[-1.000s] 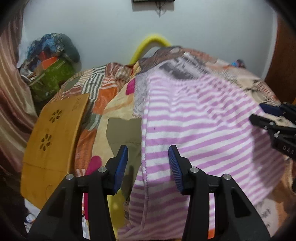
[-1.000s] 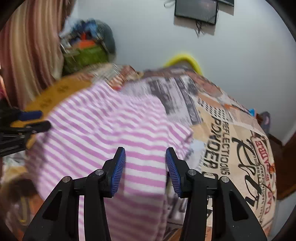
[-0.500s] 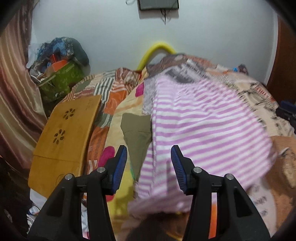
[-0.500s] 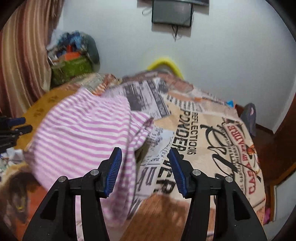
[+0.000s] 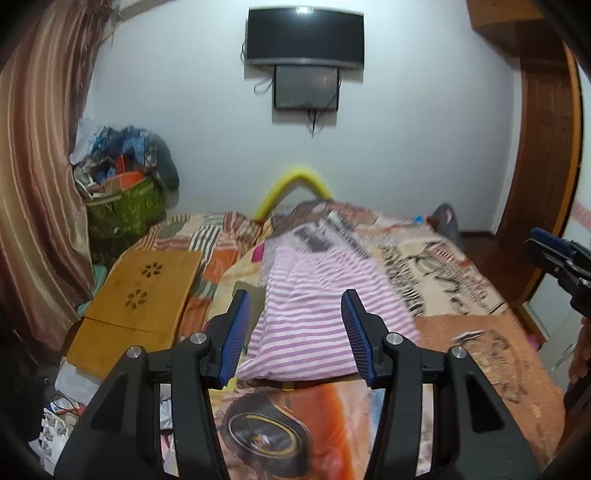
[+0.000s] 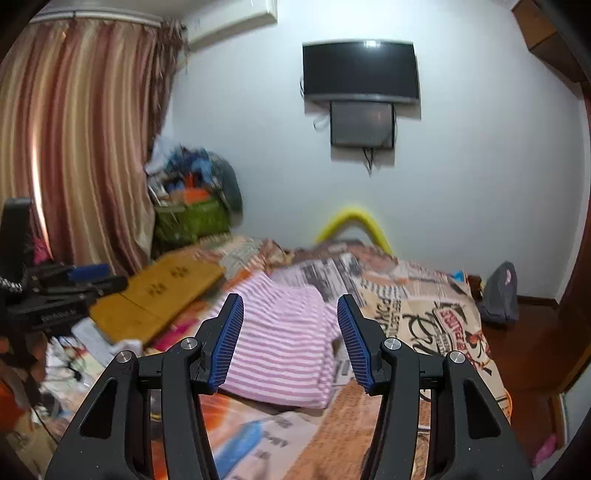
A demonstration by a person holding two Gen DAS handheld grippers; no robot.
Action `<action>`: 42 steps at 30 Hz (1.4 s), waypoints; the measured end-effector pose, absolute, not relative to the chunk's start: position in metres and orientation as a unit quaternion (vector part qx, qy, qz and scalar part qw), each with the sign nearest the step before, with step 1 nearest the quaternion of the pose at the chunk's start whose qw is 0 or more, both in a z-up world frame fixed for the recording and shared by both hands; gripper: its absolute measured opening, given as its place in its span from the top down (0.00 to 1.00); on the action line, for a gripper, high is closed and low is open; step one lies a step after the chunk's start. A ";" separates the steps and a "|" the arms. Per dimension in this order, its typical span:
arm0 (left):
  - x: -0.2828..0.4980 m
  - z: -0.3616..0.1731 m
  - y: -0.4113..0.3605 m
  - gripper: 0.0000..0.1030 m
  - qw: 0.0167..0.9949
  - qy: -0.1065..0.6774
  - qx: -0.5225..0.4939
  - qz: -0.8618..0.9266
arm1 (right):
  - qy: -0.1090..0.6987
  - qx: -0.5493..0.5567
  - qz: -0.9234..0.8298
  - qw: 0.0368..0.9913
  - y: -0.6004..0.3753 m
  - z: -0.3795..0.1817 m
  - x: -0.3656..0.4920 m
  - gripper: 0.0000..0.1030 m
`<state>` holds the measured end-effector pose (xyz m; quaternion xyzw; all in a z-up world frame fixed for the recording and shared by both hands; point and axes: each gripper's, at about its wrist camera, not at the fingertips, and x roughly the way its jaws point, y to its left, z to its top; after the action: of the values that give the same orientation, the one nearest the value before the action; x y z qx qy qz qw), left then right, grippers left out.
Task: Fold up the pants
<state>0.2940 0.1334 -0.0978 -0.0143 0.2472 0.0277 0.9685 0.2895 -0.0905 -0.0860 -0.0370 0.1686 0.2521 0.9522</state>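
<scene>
While tools (image 5: 293, 334) gape, pants (image 5: 317, 317) seemingly folded

Home bedrm, bed (image 5: 461, 280), wall TV (image 5: 304, 35), curtain (image 6: 74, 147)

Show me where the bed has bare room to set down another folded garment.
Free: the printed bedspread right of the striped pants, out to the bed's right edge, and the strip in front of the pants toward the camera. Crowded: the left side, where the wooden board lies and clutter covers the floor; the green basket fills the far-left corner.
</scene>
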 end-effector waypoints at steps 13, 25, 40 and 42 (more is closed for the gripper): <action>0.143 -0.037 0.093 0.43 0.991 0.135 -0.002 0.015 | 0.103 -0.003 0.269 0.958 -0.104 -0.056 0.182 0.51; 0.092 -0.039 0.077 0.18 0.995 0.101 -0.003 0.013 | 0.074 0.008 0.264 0.962 -0.110 -0.055 0.149 0.25; 0.084 -0.046 0.074 0.08 0.995 0.094 -0.008 0.017 | 0.067 0.007 0.241 0.968 -0.106 -0.065 0.138 0.00; 0.084 -0.046 0.073 0.08 0.995 0.094 -0.008 0.016 | 0.068 0.007 0.240 0.968 -0.107 -0.066 0.137 0.00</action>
<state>0.0842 0.0731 -0.0464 -0.0083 0.0941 0.0165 0.9954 0.1366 -0.1067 -0.0662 0.0074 0.0678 0.2401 0.9683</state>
